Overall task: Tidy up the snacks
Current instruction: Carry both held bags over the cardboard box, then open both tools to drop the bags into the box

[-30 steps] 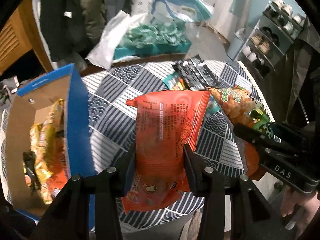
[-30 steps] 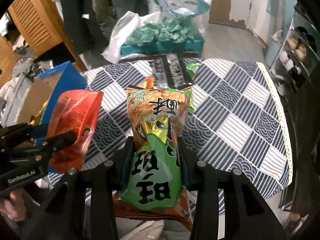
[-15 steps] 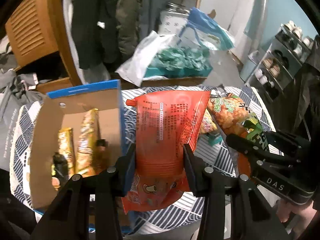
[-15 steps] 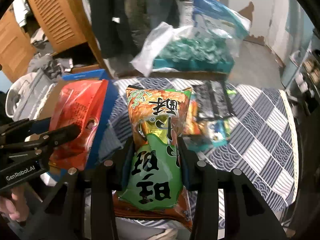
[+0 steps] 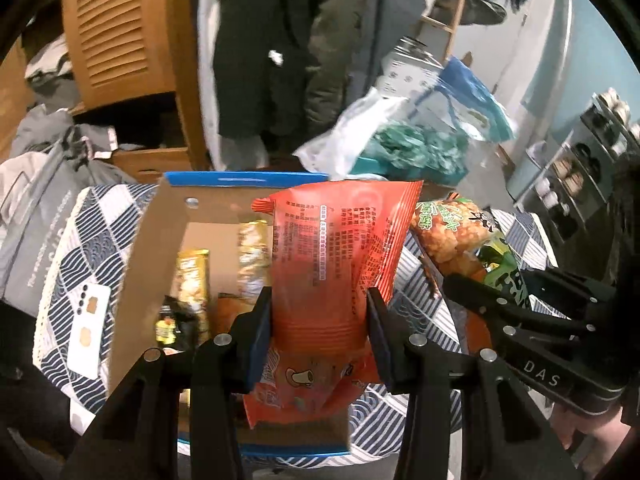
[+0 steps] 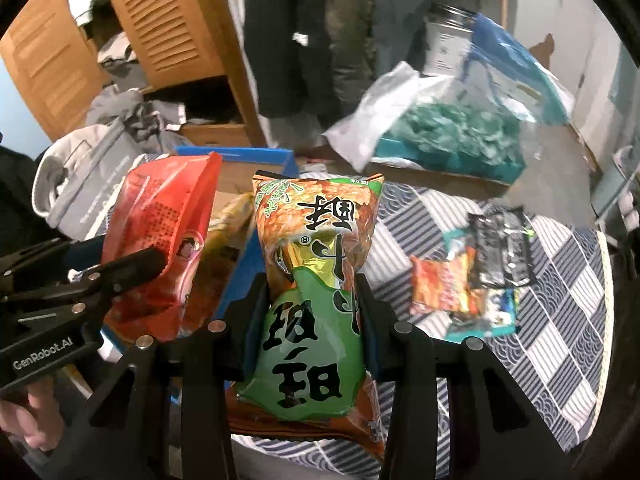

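Observation:
My left gripper is shut on a red snack bag and holds it above the open cardboard box with blue sides, which holds several yellow and dark snack packs. My right gripper is shut on a green and orange snack bag, just right of the box. The right gripper and its bag show at the right of the left wrist view. The left gripper with the red bag shows at the left of the right wrist view.
Several loose snack packs lie on the blue and white patterned tablecloth to the right. A grey bag sits left of the box. A teal box with plastic bags, hanging clothes and a wooden cabinet stand behind the table.
Both grippers have swung left with their bags. The red bag went from over the tablecloth to over the open box. The green bag now sits beside the box.

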`<state>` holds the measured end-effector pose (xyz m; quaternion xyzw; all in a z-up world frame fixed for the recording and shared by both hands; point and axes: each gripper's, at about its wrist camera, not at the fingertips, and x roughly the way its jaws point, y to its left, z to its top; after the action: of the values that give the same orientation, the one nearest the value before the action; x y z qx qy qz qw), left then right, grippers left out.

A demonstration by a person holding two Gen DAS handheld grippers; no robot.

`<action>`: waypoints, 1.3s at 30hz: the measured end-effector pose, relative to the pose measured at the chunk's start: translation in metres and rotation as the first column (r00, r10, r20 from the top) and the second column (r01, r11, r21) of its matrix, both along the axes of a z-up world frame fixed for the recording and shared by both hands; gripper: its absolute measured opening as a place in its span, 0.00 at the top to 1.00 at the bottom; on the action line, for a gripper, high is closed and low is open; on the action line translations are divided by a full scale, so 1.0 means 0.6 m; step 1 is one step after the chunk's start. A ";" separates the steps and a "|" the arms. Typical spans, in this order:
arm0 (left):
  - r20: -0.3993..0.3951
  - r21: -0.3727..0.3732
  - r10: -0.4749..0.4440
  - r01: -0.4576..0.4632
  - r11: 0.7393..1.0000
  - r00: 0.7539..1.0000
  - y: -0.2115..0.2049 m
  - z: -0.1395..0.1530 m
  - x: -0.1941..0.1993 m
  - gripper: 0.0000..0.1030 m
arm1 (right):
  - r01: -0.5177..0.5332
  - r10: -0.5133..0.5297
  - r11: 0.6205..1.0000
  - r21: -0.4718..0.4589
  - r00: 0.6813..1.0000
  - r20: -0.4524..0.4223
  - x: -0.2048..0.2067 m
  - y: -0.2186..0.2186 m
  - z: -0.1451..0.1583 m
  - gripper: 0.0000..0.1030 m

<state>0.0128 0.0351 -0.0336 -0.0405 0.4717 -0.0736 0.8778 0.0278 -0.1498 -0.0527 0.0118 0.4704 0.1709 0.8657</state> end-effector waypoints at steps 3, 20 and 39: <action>-0.008 -0.012 0.031 -0.031 0.999 0.999 0.032 -0.003 0.004 0.56 | -0.025 0.025 1.000 0.001 1.000 -0.001 0.009 0.030 0.001 0.61; -0.060 -0.015 0.184 -0.185 0.983 0.981 0.160 -0.052 0.017 0.56 | -0.136 0.136 0.991 0.000 0.989 -0.065 0.060 0.184 -0.032 0.61; -0.117 -0.036 0.257 -0.262 0.964 0.959 0.195 -0.075 0.027 0.37 | -0.119 0.116 0.992 -0.031 0.990 -0.075 0.082 0.210 -0.047 0.43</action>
<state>0.0292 0.1518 -0.0785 -0.1283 0.5084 0.0327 0.8509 0.0772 -0.0236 -0.0809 -0.0250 0.5044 0.2127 0.8365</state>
